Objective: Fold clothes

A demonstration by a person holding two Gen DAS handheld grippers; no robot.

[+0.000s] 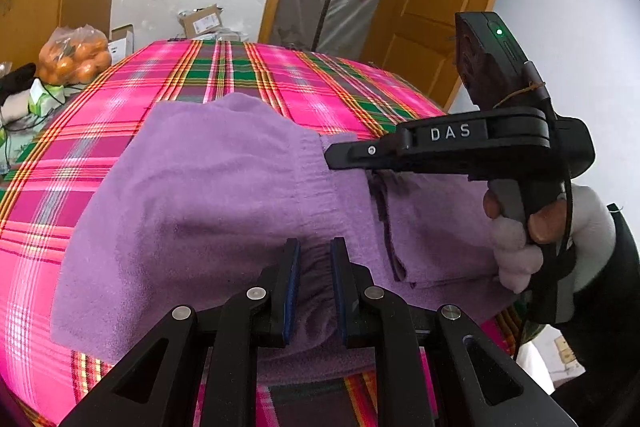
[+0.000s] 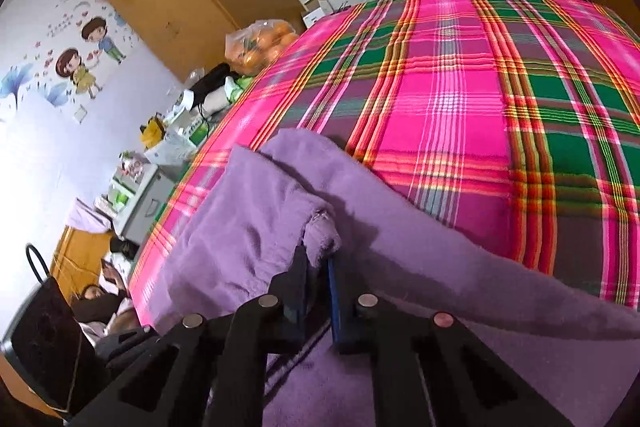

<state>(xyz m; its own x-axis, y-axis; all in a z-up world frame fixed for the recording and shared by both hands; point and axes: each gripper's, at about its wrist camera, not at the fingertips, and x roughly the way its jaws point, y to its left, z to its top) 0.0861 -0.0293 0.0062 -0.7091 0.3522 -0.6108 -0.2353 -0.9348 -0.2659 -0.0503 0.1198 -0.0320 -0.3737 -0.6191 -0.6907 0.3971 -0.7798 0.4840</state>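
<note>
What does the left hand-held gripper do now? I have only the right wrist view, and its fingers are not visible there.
Observer: The left hand-held gripper is shut on the gathered waistband of the purple garment, at the near edge of the cloth.
Operator: And how does my own tool look from outside?
Observer: The right hand-held gripper lies about level, with its tip on the same garment, beyond the left one.
Operator: Who holds it?
Observer: A hand in a white glove grips its handle.
Operator: Is its tracker on?
Observer: The black unit on top shows a green light.
</note>
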